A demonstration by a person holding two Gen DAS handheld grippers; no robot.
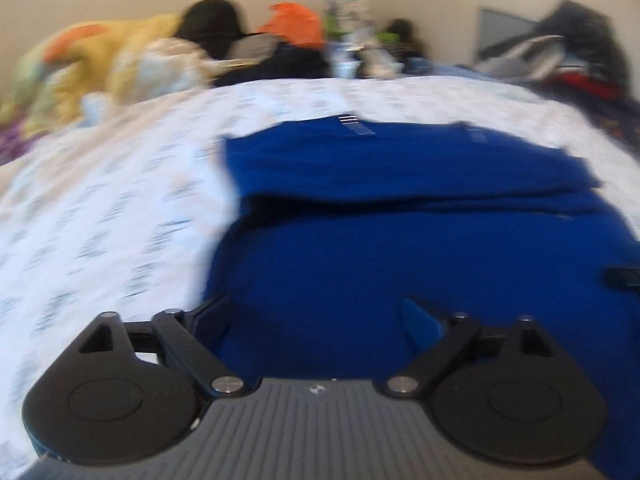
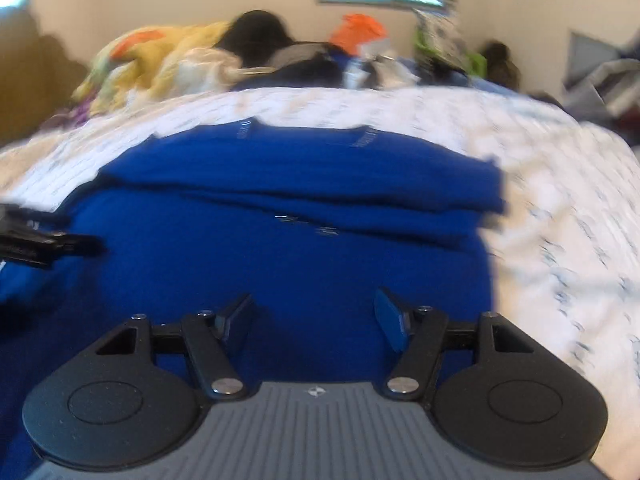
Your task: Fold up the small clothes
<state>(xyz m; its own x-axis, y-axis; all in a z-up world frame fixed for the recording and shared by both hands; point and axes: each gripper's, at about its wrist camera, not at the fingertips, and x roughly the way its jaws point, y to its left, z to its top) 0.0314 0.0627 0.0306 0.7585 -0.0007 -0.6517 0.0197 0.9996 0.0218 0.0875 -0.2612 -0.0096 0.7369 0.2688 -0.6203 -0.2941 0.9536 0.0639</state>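
Note:
A royal-blue garment (image 1: 400, 208) lies on the white patterned bedsheet (image 1: 100, 208), its far part folded over the near part with a crease across the middle. My left gripper (image 1: 316, 312) hovers over the garment's near left side, jaws open with only cloth beneath them. In the right wrist view the same blue garment (image 2: 288, 208) fills the centre, and my right gripper (image 2: 314, 312) hangs open above its near right part, nothing between the blue pads. The left gripper's tip (image 2: 44, 244) shows at the left edge there; the right gripper's tip (image 1: 622, 276) shows at the right edge of the left wrist view.
At the far side of the bed is a heap of things: a yellow and orange blanket (image 1: 92, 60), a black item (image 1: 212, 28), an orange item (image 1: 296, 24). Dark clothes (image 1: 568, 52) pile at the far right. White sheet (image 2: 568, 240) lies bare right of the garment.

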